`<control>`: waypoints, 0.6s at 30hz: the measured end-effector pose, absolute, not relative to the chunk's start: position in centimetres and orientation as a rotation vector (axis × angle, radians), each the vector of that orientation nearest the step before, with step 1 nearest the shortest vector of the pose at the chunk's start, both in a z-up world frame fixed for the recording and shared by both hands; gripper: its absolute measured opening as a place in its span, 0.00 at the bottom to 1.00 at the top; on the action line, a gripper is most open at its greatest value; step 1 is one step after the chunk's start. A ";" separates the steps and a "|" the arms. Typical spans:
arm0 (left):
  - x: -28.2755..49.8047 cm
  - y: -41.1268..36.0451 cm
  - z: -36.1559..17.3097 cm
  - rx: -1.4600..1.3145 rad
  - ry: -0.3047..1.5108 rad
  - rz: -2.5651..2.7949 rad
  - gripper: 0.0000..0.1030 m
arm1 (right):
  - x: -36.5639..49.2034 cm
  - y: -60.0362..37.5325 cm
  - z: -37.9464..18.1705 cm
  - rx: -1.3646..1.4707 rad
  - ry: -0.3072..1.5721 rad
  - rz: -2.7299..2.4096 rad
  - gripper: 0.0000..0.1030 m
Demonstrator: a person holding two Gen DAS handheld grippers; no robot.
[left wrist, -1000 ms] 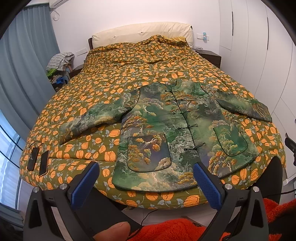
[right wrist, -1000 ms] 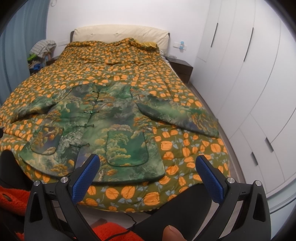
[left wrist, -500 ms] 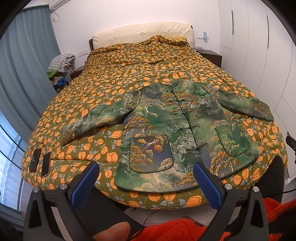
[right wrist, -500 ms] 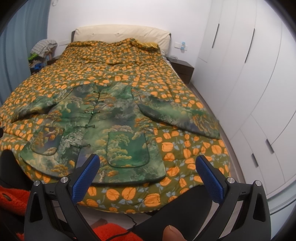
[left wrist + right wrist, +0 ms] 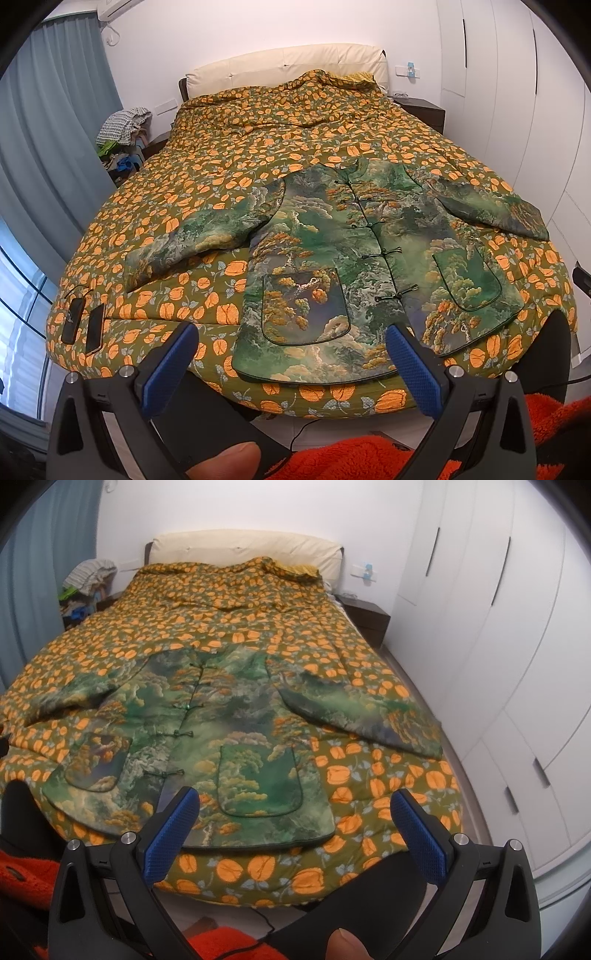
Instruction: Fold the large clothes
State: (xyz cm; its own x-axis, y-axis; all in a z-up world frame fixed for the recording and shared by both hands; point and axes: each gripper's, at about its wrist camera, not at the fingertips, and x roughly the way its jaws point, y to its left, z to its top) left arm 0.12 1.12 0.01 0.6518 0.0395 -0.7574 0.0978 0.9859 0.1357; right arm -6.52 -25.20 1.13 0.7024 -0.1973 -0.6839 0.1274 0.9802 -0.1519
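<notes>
Jacket of green landscape print lies flat and face up near the foot of the bed, buttoned down the front, both sleeves spread out to the sides, its hem close to the bed's edge. Working from the left: 2 dark flat objects rest on the quilt at the bed's left corner, near the left sleeve, and a careless sweep of that sleeve could, I judge, knock them to the floor. The left tongs hover wide open above the hem, holding nothing; the right tongs likewise stand open and empty over the right hem corner. Since the fabric looks thick and quilted, a shallow pinch may slip off, or catch the orange-leaf quilt beneath along with the jacket. The right sleeve lies near the bed's right edge, so a loose fold there might slide off. The knot buttons could bunch the fold line.
</notes>
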 end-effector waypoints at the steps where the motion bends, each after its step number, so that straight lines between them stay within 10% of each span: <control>1: 0.1 1.0 0.0 0.173 0.862 -0.032 1.00 | -6.5 -25.2 1.1 -0.094 0.774 -0.178 1.00; 18: 0.3 1.3 0.1 0.145 0.834 -0.019 1.00 | -6.4 -25.1 1.6 -0.089 0.744 -0.164 1.00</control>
State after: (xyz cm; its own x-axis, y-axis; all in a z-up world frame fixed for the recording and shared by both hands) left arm 0.32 1.35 0.14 0.6722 0.0399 -0.7393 0.0736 0.9900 0.1204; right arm -6.36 -25.08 1.55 0.7241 -0.1796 -0.6660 0.1165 0.9835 -0.1385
